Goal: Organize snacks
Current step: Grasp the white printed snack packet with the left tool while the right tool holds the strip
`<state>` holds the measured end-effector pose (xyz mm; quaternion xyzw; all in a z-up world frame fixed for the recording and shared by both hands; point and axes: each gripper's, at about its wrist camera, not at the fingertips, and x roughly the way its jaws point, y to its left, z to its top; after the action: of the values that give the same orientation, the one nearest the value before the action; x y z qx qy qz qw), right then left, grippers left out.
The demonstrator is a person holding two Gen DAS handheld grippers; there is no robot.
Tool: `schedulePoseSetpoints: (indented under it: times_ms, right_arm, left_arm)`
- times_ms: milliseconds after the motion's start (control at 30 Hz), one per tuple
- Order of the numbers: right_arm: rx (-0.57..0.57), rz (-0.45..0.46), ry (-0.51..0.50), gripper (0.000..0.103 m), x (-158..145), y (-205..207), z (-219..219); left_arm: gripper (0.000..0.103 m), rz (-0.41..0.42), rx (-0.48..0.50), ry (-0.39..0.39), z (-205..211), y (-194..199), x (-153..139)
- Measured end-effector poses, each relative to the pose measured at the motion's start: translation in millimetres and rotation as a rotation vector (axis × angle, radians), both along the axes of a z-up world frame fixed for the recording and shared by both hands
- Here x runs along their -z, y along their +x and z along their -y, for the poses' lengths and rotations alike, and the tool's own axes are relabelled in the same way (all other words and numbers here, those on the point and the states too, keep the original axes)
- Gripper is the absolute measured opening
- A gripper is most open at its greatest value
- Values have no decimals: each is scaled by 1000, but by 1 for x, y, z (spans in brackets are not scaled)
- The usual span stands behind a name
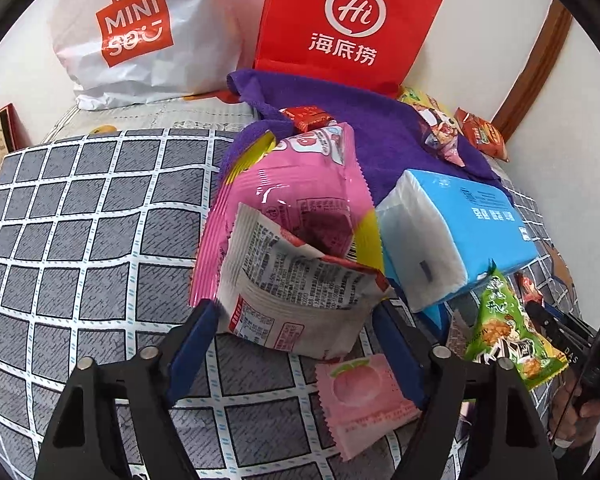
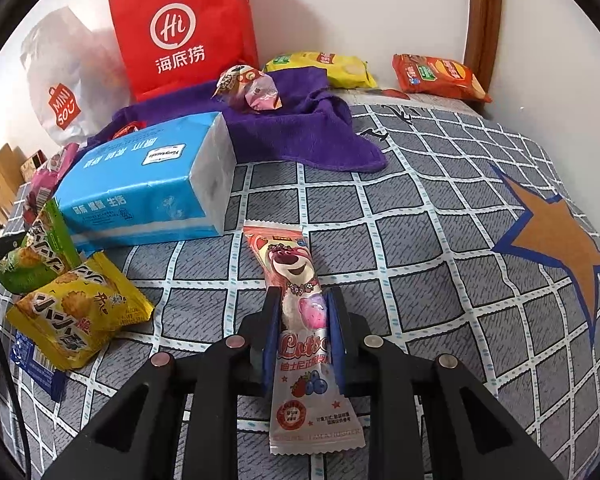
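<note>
My left gripper (image 1: 294,312) is open, its jaws on either side of a white snack packet (image 1: 296,300) with printed text that leans on a pink packet (image 1: 296,188). A small pink peach packet (image 1: 364,396) lies just below, and a green biscuit packet (image 1: 508,332) to the right. My right gripper (image 2: 302,300) is shut on a long pink Lotso bear packet (image 2: 300,320) over the checked bedsheet (image 2: 420,240). A yellow biscuit packet (image 2: 76,312) and the green biscuit packet (image 2: 32,256) lie to its left.
A blue tissue pack (image 1: 460,232), also in the right wrist view (image 2: 148,184), lies by a purple towel (image 2: 300,128) carrying a small wrapped snack (image 2: 252,88). A red Haidilao bag (image 1: 348,24) and white Miniso bag (image 1: 140,36) stand at the wall. Yellow (image 2: 324,68) and orange (image 2: 440,76) packets lie behind.
</note>
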<state>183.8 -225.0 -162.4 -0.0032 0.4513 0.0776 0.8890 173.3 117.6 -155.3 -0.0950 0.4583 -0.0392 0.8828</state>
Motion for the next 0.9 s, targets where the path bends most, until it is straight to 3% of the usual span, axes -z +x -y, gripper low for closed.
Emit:
schedulePoseSetpoints:
  times_ms: [533, 767, 900]
  right_arm:
    - [10, -4, 15, 23, -1, 3, 2]
    - [9, -1, 17, 23, -1, 1, 1]
    - [10, 4, 9, 22, -1, 0, -1]
  left_arm:
    - [58, 55, 32, 8, 7, -8, -10]
    - [55, 42, 32, -70, 5, -20, -22]
    - [55, 60, 38, -68, 9, -31, -32]
